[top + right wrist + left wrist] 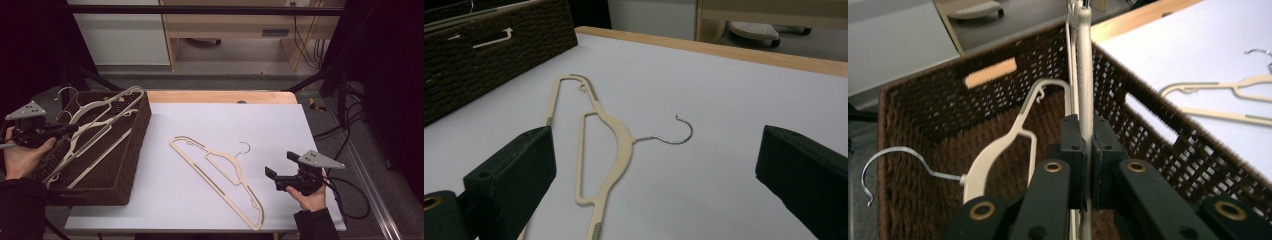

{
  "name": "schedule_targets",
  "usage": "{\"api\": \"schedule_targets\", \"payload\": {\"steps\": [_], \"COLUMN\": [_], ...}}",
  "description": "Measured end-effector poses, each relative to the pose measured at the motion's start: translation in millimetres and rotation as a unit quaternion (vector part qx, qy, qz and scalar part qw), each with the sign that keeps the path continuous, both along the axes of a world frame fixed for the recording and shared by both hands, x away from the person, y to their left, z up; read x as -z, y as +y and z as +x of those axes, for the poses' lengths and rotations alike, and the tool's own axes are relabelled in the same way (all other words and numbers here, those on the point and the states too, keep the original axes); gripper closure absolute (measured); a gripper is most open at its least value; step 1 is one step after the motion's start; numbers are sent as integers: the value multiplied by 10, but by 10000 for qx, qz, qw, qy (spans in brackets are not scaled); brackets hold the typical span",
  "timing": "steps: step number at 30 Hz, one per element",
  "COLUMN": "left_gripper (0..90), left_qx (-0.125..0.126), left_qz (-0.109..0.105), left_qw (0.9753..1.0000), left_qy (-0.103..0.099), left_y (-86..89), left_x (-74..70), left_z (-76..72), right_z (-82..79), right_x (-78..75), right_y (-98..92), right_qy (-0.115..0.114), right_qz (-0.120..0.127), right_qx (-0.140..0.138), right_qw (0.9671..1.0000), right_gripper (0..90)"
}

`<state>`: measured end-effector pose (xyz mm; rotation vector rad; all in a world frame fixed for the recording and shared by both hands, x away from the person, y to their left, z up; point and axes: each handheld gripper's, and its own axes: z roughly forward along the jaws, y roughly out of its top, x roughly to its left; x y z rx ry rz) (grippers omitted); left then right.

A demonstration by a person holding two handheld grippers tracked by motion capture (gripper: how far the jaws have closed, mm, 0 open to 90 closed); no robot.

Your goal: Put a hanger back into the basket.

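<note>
One cream hanger lies on the table; the basket holds about three more, overlapped and hard to count. The left gripper pinches one basket hanger; the right gripper gapes wide, empty

text: none legible | labels: none | brands: none | numbers: none | signs: none

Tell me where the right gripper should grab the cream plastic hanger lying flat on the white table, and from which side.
Probably the thick neck of the cream plastic hanger, just below its thin wire hook. It lies flat, so come from above with the open right gripper, jaws straddling the neck; the hook looks too thin to grip.
</note>
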<state>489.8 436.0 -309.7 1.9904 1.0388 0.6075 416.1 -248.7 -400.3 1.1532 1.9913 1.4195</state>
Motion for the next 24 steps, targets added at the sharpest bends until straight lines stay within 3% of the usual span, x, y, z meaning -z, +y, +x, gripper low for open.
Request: {"api": "schedule_targets", "payload": {"steps": [5,9,16,21,24], "left_gripper": [866,866,862,858,850], "left_qx": [-18,-78,-237,-397,-579], "left_qz": [-69,5,-77,-178,-101], "left_qw": [9997,9992,9967,9951,9928], "left_qy": [234,400,775,893,1045], "left_y": [21,-39,-56,-2,4], "left_x": [120,274,543,642,699], "left_z": [12,45,122,123,148], "right_z": [-1,-3,-6,-4,-1], "right_x": [1,1,-3,1,7], "right_y": [3,5,-5,5,11], "right_qy": [10,19,3,13,22], "right_qz": [1,2,1,4,-8], "right_qx": [-6,-16,-24,-11,-18], "right_qw": [10000,10000,10000,10000,10000], "right_gripper": [33,34,34,34,34]}}
